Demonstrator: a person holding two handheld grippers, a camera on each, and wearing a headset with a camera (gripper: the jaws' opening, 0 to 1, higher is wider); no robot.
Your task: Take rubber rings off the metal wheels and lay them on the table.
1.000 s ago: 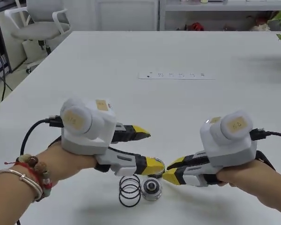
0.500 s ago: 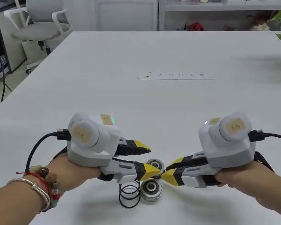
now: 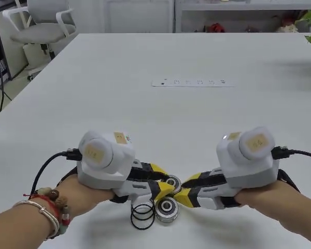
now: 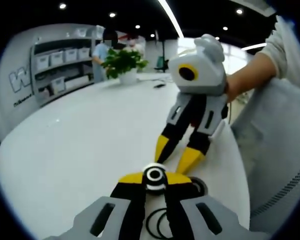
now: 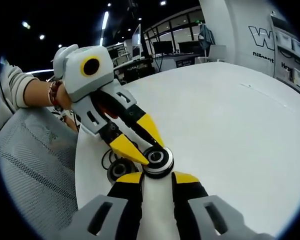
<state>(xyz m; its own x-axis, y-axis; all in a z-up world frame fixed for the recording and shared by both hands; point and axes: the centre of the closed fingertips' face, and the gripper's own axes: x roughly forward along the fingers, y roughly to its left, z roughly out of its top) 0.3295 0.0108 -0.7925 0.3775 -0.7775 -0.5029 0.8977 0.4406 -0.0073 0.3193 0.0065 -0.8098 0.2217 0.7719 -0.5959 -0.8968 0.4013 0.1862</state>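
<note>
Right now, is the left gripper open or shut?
Shut. In the left gripper view, the jaws of the left gripper press against both sides of a metal wheel, with no gap showing.

Counted, kind by kind
Two metal wheels point(image 3: 167, 207), at least two loose rubber rings point(image 3: 143, 216), one power strip point(image 3: 189, 83), one chair point(image 3: 39, 23).

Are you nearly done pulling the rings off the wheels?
Partly. A few rubber rings already lie on the table. The left gripper grips the first wheel, with the open right gripper beside it. The second wheel sits waiting; I cannot tell if it's bare.
</note>
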